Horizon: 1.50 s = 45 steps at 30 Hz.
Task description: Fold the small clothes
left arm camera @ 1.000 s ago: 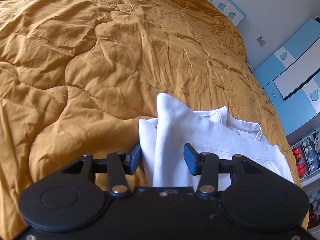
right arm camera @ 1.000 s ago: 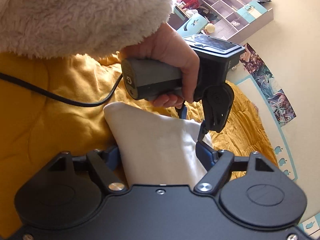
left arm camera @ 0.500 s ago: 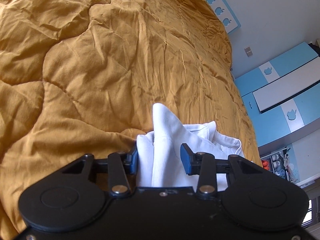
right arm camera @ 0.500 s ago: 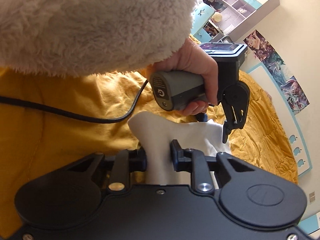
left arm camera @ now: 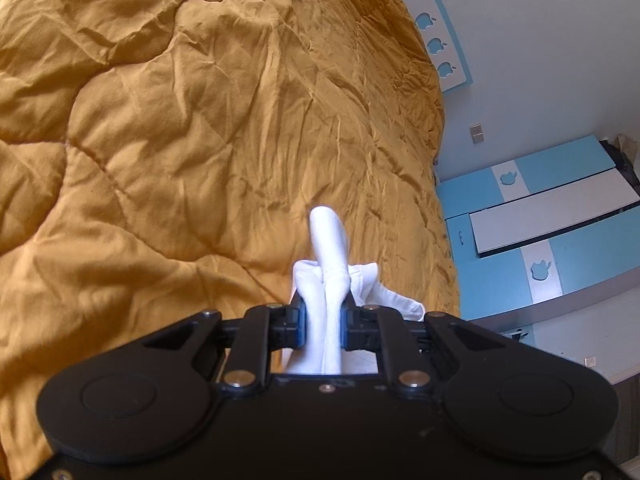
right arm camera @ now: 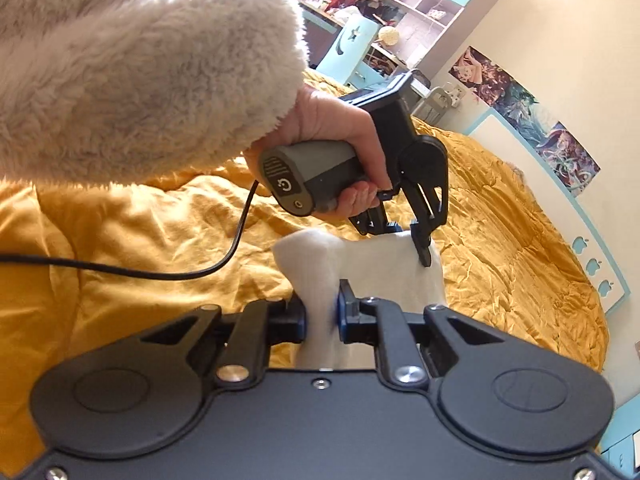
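White cloth, a small garment, sits bunched on the near right part of a mustard quilt, caught at two places by two black hand-held grippers. The left gripper is closing, its blue pads already squeezing a thick fold of the cloth that pokes up beyond them like a rounded tip. The right gripper is closing too, and its pads pinch a narrow bunch at the near corner of the garment. From the right gripper's side the cloth stretches away to the left gripper, whose fingertips bite its far edge. A hand in a fluffy cream sleeve grips that tool's grey handle, a black cable trailing left across the quilt. Blue and white cupboards stand to the right of the bed.
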{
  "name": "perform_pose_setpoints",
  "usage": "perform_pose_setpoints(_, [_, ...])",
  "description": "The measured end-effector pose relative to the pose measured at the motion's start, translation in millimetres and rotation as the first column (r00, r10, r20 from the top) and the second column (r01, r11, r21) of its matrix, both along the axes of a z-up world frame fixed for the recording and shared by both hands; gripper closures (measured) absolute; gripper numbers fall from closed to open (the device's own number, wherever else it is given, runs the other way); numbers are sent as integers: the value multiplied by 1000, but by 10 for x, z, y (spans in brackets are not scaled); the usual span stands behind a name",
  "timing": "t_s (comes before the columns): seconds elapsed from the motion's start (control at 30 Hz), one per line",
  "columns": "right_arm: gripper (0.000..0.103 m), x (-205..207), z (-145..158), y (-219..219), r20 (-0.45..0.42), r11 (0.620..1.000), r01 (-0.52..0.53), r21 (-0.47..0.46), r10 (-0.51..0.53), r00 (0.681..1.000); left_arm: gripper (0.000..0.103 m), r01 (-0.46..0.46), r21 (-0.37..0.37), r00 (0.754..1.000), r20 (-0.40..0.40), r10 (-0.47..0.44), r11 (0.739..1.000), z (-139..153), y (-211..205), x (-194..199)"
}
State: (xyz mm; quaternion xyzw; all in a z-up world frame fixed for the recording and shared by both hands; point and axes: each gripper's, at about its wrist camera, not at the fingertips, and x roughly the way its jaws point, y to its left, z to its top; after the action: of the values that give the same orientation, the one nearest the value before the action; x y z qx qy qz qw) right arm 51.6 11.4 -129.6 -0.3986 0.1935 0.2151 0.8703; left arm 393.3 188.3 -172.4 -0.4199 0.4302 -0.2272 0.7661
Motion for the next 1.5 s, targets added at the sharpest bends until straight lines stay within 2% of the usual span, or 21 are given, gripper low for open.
perform_pose_setpoints(0.07, [91,10,109,-119,1,998,34,55,-34,999,91,-10,6,1000,13,10,1000,132,-94,-14])
perform_pose_setpoints(0.2, [92,-58,371,-488,11,976,101,195,-105,994,91,9,-34,998,66,-7,999,418,-394,-30])
perform_pose_setpoints(0.27, [92,-53,488,-693,28,961,133,240,-144,989,92,30,-15,995,101,-28,999,600,-612,-38])
perform_pose_setpoints(0.47, [92,-135,712,-1384,36,905,249,345,-278,960,92,135,37,977,163,-139,990,1040,-1544,-15])
perform_pose_setpoints(0.6, [92,-249,745,-1877,47,853,327,406,-377,925,91,201,79,960,185,-212,976,1165,-2270,-4])
perform_pose_setpoints(0.8, [92,-336,701,-2563,23,752,443,489,-519,855,91,277,115,938,182,-294,954,1025,-3375,-40])
perform_pose_setpoints(0.93, [92,-339,593,-3037,-39,668,518,534,-592,805,92,313,151,930,153,-335,938,791,-4024,-37])
perform_pose_setpoints(1.1, [92,-329,360,-3522,-155,552,586,594,-636,756,92,343,191,925,104,-366,920,480,-4510,-27])
perform_pose_setpoints(1.2, [93,-313,214,-3689,-197,507,613,607,-651,733,92,352,226,923,79,-377,908,321,-4712,-16])
perform_pose_setpoints(1.27, [92,-307,100,-3816,-247,457,631,627,-651,717,89,361,262,920,59,-389,895,230,-4824,15])
perform_pose_setpoints(1.3, [88,-296,46,-3866,-275,433,644,630,-651,707,88,369,274,918,45,-395,888,191,-4870,26])
perform_pose_setpoints(1.37, [76,-285,-12,-3954,-307,406,664,627,-655,691,79,362,241,925,26,-379,901,152,-4891,56])
perform_pose_setpoints(1.4, [69,-311,-14,-4003,-321,384,670,636,-657,682,78,359,213,927,31,-373,909,179,-4887,65])
perform_pose_setpoints(1.5, [62,-402,26,-4128,-352,327,672,664,-656,668,71,360,136,919,116,-376,923,447,-4776,-9])
